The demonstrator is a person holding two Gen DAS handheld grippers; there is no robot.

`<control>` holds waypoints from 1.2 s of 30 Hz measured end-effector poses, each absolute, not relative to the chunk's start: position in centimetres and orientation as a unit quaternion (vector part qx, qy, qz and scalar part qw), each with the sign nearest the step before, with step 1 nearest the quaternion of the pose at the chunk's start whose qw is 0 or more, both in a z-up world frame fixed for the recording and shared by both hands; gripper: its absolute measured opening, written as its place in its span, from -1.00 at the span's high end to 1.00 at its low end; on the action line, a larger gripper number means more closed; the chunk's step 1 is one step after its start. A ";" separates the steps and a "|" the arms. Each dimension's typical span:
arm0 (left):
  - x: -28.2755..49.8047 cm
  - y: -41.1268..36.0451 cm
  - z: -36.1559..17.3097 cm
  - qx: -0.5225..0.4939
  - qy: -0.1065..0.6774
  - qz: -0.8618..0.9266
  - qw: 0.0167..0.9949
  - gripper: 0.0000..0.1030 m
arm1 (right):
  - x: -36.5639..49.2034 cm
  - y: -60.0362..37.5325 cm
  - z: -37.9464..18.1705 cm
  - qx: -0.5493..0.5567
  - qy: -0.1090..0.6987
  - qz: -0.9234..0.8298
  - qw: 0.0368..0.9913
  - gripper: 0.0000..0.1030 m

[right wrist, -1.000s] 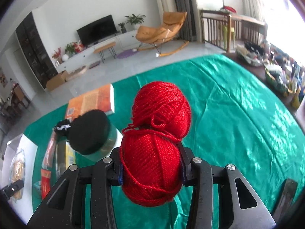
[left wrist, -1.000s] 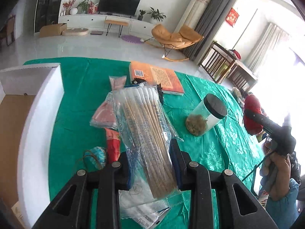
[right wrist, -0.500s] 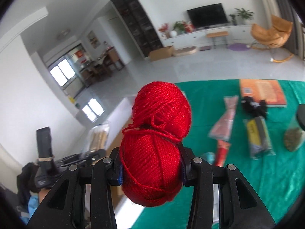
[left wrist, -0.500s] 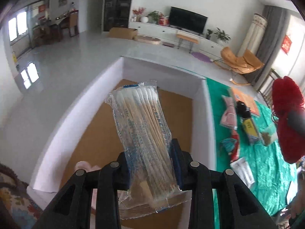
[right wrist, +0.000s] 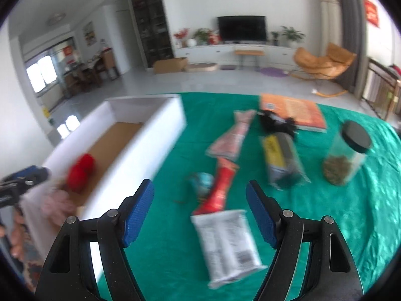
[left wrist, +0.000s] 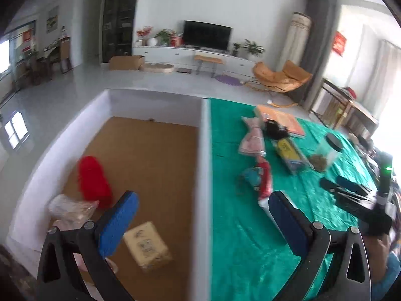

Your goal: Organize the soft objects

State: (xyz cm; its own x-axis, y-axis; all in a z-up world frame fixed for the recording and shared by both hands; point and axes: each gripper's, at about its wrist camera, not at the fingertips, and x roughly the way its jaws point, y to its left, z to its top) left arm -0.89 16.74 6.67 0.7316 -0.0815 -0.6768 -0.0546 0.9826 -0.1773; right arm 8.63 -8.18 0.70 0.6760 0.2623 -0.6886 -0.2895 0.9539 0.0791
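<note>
Red yarn ball (left wrist: pixel 93 181): lies in white box (left wrist: pixel 205 150), beside bagged swabs (left wrist: pixel 67 209). Soft, light, springy; you grip its waist. Left tool (left wrist: pixel 200 225) and right tool (right wrist: pixel 199 213) have just opened, both empty.

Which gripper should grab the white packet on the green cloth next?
Right, probably. The right gripper has empty, open jaws and the white packet lies just ahead of them. The left gripper, also open, straddles the white box wall.
</note>
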 end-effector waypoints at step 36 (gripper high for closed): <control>5.0 3.0 -8.2 -0.030 0.443 -0.117 0.888 -1.00 | 9.2 -26.9 -9.3 0.051 0.439 -0.105 0.891 -0.66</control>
State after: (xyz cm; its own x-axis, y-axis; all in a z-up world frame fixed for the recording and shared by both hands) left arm 4.98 3.03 -8.25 0.5800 -0.2338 -0.7804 0.1804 0.9710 -0.1569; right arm 9.23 -26.90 -9.26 0.5932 -0.1426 -0.7923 0.2323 0.9727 -0.0012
